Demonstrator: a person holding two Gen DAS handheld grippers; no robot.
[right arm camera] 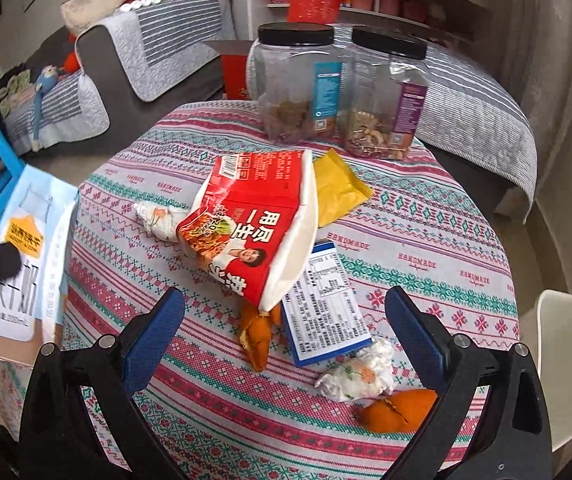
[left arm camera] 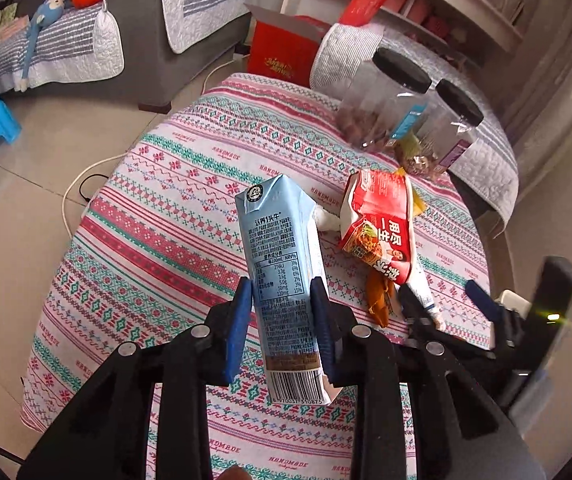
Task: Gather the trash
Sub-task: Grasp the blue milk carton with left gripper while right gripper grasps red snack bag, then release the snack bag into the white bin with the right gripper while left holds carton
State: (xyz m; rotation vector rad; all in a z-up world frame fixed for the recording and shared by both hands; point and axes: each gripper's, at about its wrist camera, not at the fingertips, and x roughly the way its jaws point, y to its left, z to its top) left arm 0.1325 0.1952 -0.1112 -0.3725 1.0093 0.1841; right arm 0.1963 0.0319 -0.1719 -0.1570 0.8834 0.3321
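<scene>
Patterned tablecloth [right arm camera: 426, 240], living room — left gripper [left arm camera: 282, 320] pinching milk carton [left arm camera: 282, 272], lifted upright off table. Right gripper [right arm camera: 286, 320] spread wide, empty, above red noodle wrapper [right arm camera: 254, 224], its long axis running away from jaws. Orange peel [right arm camera: 258, 336], crumpled tissue [right arm camera: 358, 372], blue packet [right arm camera: 326, 304] crowd close; two jars [right arm camera: 298, 84] behind.

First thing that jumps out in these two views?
The left hand-held gripper shut on a pale blue milk carton, held upright above the patterned tablecloth. Next, the red noodle bag mid-table among scraps, with the right hand-held gripper open over it.
</scene>
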